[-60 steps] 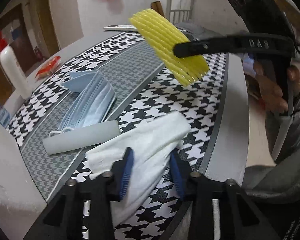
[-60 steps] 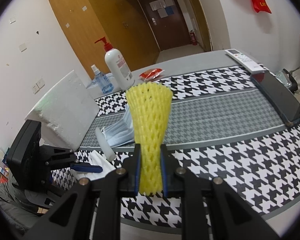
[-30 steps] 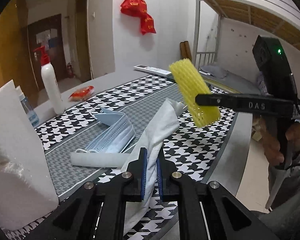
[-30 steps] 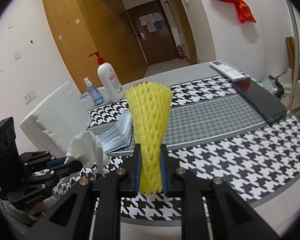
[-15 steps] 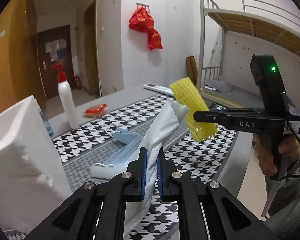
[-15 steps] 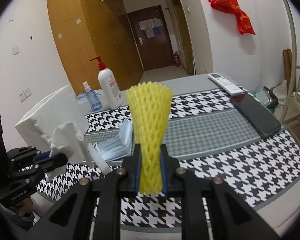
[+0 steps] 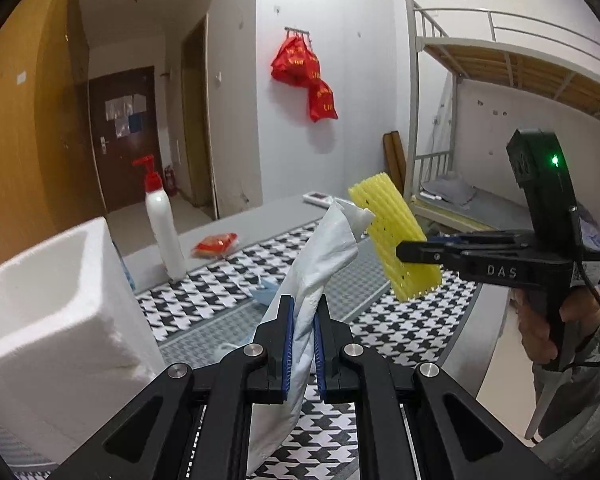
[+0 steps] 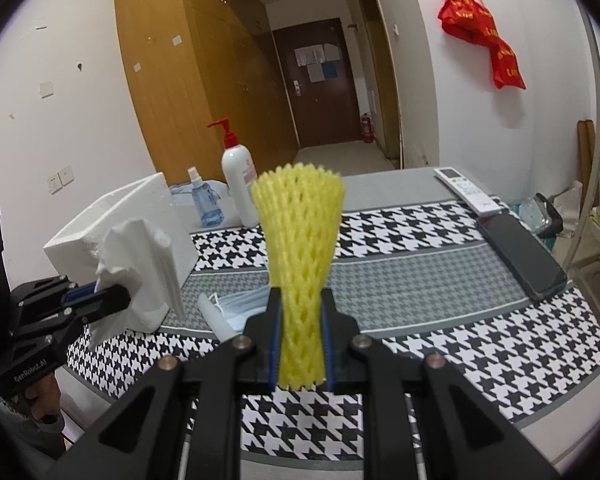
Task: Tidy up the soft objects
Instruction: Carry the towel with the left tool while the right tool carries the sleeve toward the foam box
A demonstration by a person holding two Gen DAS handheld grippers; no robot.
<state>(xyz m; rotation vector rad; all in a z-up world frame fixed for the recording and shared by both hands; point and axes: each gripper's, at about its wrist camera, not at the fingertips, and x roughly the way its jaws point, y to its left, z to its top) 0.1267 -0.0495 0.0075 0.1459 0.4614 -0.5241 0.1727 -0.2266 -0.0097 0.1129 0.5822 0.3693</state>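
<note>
Houndstooth cloth covers the table [image 8: 440, 312], and both soft things hang above it, each pinched in a gripper.

Nearest, the left gripper [image 7: 302, 340] has its blue pads squeezed tight on a limp white cloth [image 7: 320, 264], gripped mid-length so both ends droop clear of the table. Beside it the right gripper [image 8: 300, 344] is clamped on the waist of a yellow foam net sleeve [image 8: 300, 240], which flares upright above the jaws; the narrow pinch keeps it from slipping. Just left stands the white foam box [image 8: 112, 232], open-topped, likely where these belong. On the table behind lie blue face masks [image 8: 244, 300] and a white foam roll [image 8: 216, 318], not yet picked up. Farther back stand a pump bottle [image 8: 240, 184], a spray bottle [image 8: 206, 204], a remote [image 8: 466, 190] and a phone [image 8: 520, 256].
</note>
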